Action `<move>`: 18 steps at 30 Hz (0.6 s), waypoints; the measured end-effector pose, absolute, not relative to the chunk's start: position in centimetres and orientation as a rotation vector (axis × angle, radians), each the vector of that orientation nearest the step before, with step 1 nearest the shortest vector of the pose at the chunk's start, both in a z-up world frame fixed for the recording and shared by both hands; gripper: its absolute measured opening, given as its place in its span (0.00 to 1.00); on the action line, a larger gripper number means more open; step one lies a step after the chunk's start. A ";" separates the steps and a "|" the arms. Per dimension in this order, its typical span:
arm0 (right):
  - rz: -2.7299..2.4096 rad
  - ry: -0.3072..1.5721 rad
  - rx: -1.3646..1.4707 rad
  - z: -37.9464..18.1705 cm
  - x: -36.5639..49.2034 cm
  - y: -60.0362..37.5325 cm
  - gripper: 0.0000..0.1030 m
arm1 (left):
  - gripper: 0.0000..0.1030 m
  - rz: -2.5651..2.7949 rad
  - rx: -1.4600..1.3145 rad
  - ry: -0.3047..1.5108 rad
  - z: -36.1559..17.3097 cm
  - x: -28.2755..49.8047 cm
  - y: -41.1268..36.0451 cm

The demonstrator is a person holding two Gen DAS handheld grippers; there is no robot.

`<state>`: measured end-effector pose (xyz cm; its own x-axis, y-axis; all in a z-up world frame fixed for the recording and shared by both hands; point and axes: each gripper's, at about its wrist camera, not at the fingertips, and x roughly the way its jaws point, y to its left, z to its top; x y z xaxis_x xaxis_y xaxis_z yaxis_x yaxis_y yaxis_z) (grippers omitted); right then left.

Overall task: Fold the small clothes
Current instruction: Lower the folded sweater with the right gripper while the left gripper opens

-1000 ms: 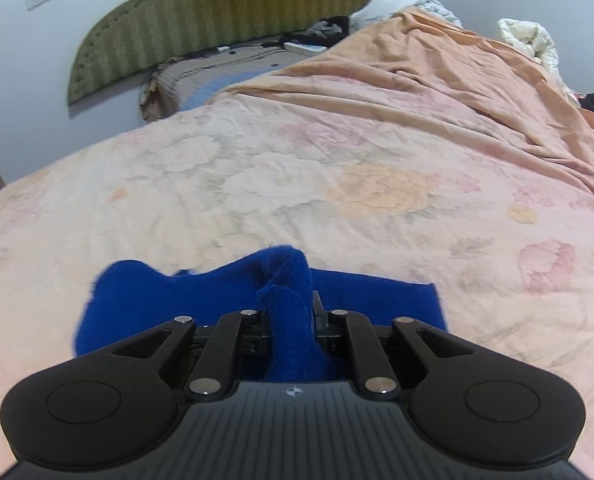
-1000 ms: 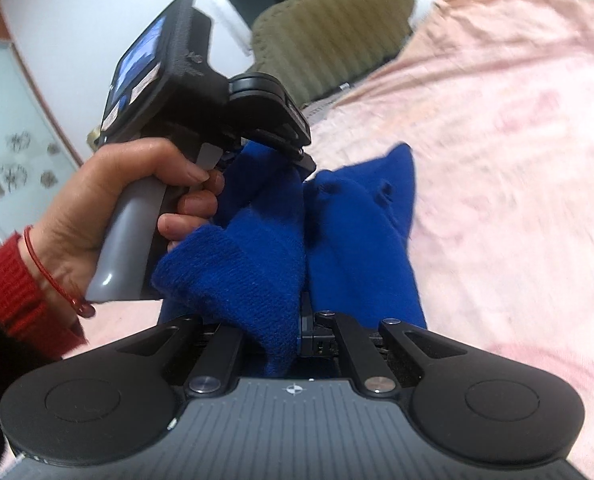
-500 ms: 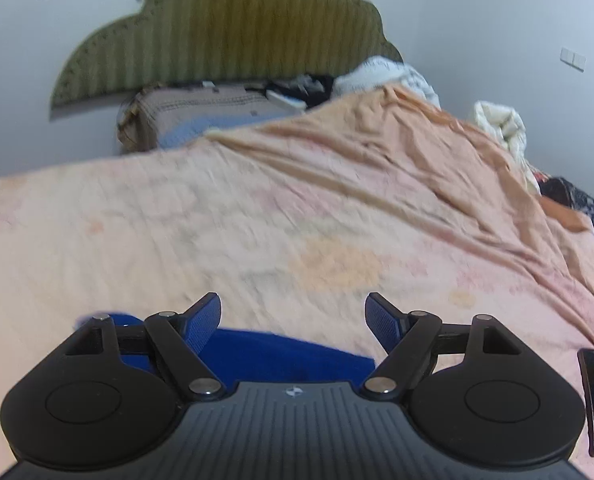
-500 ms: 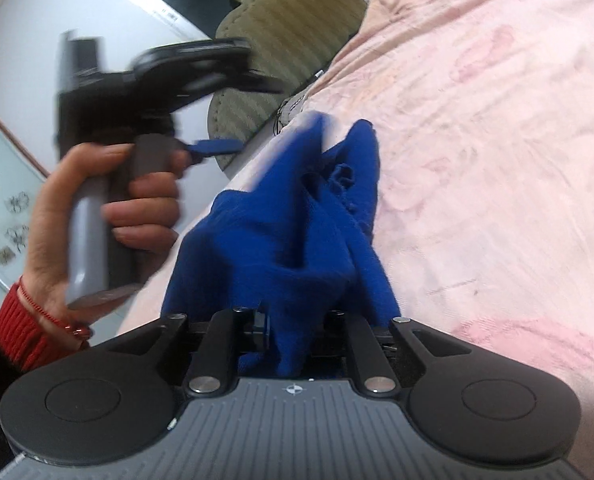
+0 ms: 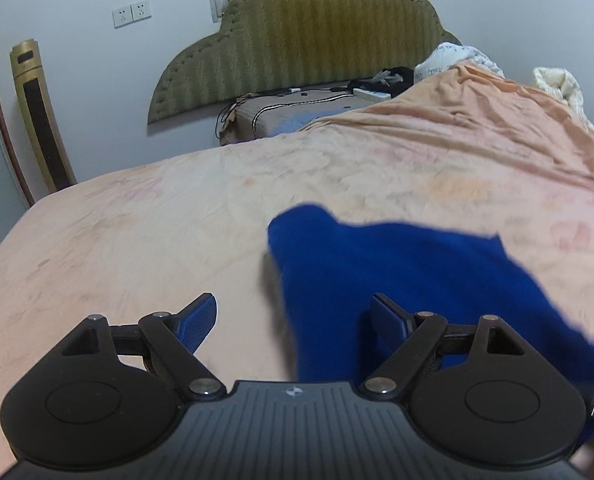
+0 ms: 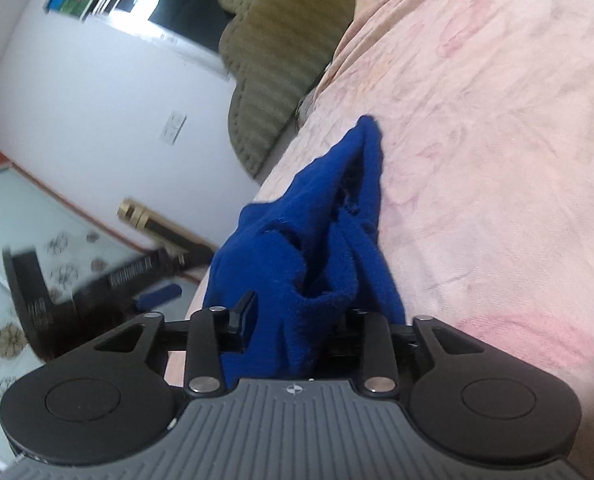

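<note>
A blue knitted garment (image 5: 397,264) lies bunched on the pink floral bedspread (image 5: 157,232). My left gripper (image 5: 293,320) hovers low over its left end with jaws wide and still opening; the cloth reaches in beside the right finger (image 5: 385,322), and no pad presses on it. In the right wrist view the same garment (image 6: 321,232) runs from the bed into my right gripper (image 6: 301,314). Those jaws are opening too, and a slack fold of the cloth sits between the parted fingers. The left tool's black body (image 6: 29,292) shows blurred at the left.
A green padded headboard (image 5: 309,40) and a brown pillow (image 5: 297,114) stand at the far end. White bedding (image 5: 557,84) is heaped at the far right. A gold tower unit (image 5: 37,120) stands by the wall beyond the bed's left edge.
My left gripper let go of the blue cloth, opened wide and swung away to the left. My right gripper rolled, and its jaws went from shut on the cloth to parted.
</note>
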<state>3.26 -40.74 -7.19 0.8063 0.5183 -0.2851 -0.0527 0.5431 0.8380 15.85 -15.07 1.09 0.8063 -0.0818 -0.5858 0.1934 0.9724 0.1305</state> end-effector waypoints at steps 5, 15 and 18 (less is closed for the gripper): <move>0.461 0.669 0.858 -4.9 7.7 -41.1 0.67 | 0.82 -0.152 0.223 0.608 0.3 15.8 -14.5; 0.606 0.784 0.985 -5.8 17.7 -44.7 0.58 | 0.82 -0.241 0.017 0.709 -0.1 23.2 -12.7; 0.612 0.786 0.942 -5.7 19.5 -44.4 0.37 | 0.82 -0.280 -0.122 0.774 -1.3 26.3 -12.0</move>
<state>19.46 -44.38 -5.74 0.5765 0.7534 -0.3162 -0.1216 0.4618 0.8786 26.31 -11.98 -1.29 0.6806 -0.2932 -0.6714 0.2038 0.9560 -0.2109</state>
